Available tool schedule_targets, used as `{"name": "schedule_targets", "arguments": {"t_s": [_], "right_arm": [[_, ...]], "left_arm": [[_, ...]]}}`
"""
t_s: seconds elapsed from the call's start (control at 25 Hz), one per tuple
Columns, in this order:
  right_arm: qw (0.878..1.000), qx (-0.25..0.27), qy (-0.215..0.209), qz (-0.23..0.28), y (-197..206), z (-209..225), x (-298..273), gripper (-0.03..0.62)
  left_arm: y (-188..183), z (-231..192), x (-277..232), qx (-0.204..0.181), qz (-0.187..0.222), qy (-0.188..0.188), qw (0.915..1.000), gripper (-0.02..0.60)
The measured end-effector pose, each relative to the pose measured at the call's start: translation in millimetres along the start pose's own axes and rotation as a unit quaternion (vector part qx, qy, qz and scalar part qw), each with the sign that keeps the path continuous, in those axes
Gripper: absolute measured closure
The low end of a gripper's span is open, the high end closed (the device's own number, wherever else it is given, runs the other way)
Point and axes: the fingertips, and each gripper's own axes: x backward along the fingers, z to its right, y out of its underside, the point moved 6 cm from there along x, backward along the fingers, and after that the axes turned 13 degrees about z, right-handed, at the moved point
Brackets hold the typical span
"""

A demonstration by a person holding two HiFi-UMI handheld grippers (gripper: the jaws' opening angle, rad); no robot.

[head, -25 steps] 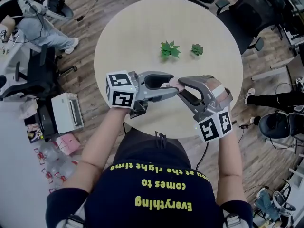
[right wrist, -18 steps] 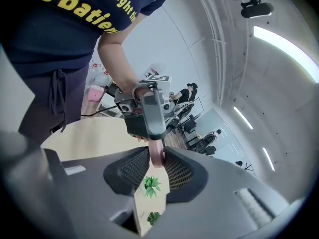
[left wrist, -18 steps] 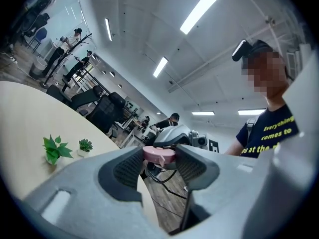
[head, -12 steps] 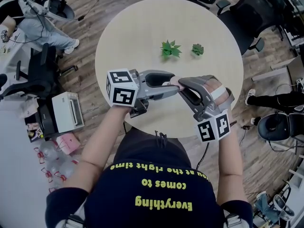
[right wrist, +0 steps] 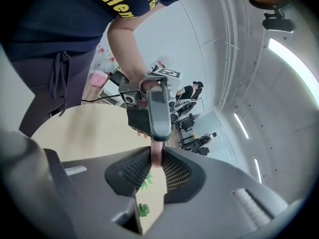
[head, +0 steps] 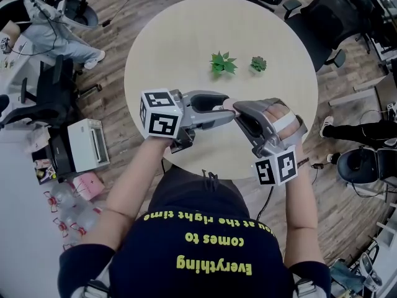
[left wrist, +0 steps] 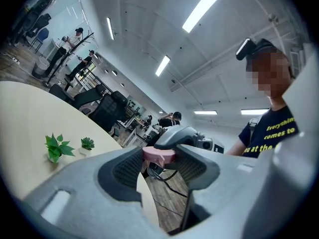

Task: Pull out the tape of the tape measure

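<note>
A small pink tape measure (head: 227,106) hangs in the air over the near edge of the round table (head: 186,48). My left gripper (head: 224,112) comes in from the left and is shut on its pink body (left wrist: 160,154), which sits flat between the pads. My right gripper (head: 238,109) meets it from the right. Its jaws are closing, and a thin pink part of the tape measure (right wrist: 156,158) stands edge-on between them, touching both ribbed pads (right wrist: 173,172). In the right gripper view the left gripper (right wrist: 157,108) is straight ahead. No pulled-out tape shows.
Two small green plants (head: 222,64) (head: 257,64) stand near the middle of the table. Office chairs (head: 322,11) stand at the far right, and a white box (head: 90,144) lies on the floor at the left. A seated person (head: 49,30) is at the upper left.
The right gripper's marker cube has dropped slightly and shifted left as that gripper tilted. The left gripper with the pink tape measure has stayed put.
</note>
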Motion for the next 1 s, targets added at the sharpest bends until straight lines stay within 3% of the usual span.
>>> {"name": "schedule_targets", "arguments": {"t_s": [0.16, 0.28, 0.8, 1.0], "right_arm": [[1.0, -0.002, 0.009, -0.008, 3.9, 1.0, 1.9, 0.512], [1.0, -0.009, 0.019, -0.017, 7.8, 3.3, 6.6, 0.513], [0.999, -0.018, 0.028, -0.03, 9.7, 2.6, 9.4, 0.513], [0.999, -0.017, 0.028, -0.033, 10.0, -0.1, 10.2, 0.513]], "left_arm": [[-3.0, 1.2, 0.3, -0.042, 0.01, -0.013, 0.999, 0.362], [-5.1, -0.3, 6.1, -0.053, 0.017, -0.022, 0.9982, 0.365], [-1.1, 4.4, 7.2, -0.081, 0.016, -0.019, 0.9964, 0.57], [-0.6, 3.9, 8.2, -0.087, 0.004, -0.022, 0.9959, 0.572]]}}
